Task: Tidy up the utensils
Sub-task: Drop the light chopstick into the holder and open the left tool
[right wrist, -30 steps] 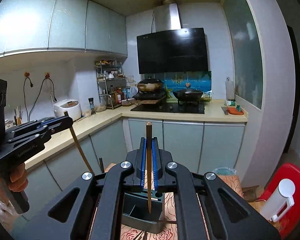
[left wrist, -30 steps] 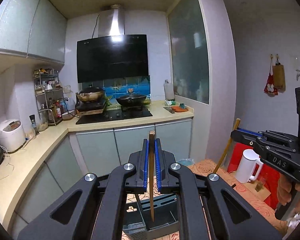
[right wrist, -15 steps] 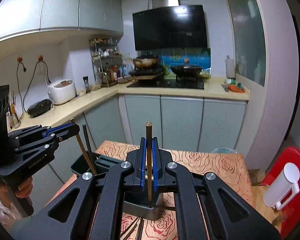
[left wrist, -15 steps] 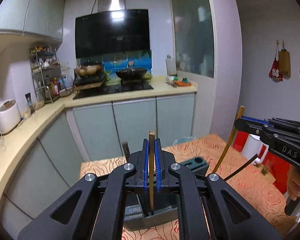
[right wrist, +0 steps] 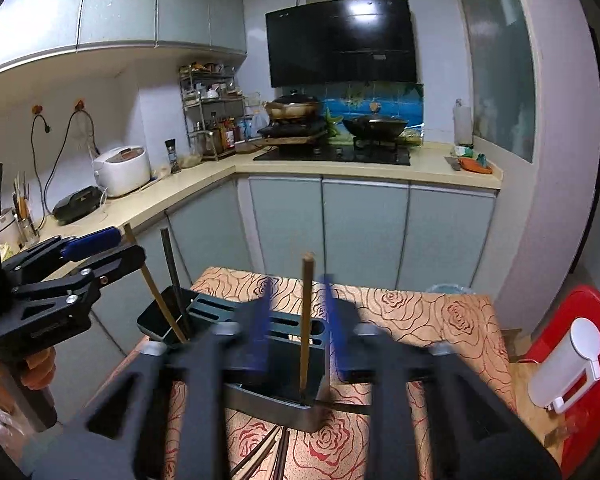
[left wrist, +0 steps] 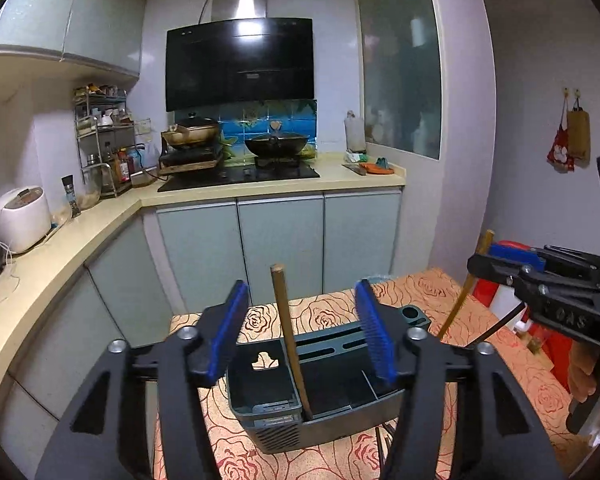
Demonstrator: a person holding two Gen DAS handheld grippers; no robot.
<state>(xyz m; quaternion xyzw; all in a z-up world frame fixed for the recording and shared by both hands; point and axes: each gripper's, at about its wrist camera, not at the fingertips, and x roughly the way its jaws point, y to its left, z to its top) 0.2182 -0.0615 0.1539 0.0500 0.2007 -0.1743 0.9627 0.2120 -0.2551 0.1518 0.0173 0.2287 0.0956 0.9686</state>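
Note:
A grey-green utensil holder (left wrist: 332, 384) stands on the rose-patterned table (left wrist: 420, 292). My left gripper (left wrist: 300, 332) is open, and a brown chopstick (left wrist: 290, 340) stands free between its blue pads with its tip in the holder. My right gripper (right wrist: 298, 320) is open and blurred; a second brown chopstick (right wrist: 306, 320) stands between its pads inside the holder (right wrist: 276, 380). In the right wrist view, another chopstick (right wrist: 156, 288) and a dark stick (right wrist: 172, 272) lean in the holder's left compartment. Loose chopsticks (right wrist: 268, 456) lie on the table in front.
A white dispenser (right wrist: 568, 368) sits on a red stool (right wrist: 572, 312) to the right. The kitchen counter (left wrist: 60, 248) with a rice cooker (left wrist: 20, 218) and the stove with pans (left wrist: 236, 148) runs behind the table.
Both grippers were shut on a chopstick each; both have opened and let the chopsticks drop into the holder. Both views have drawn back a little.

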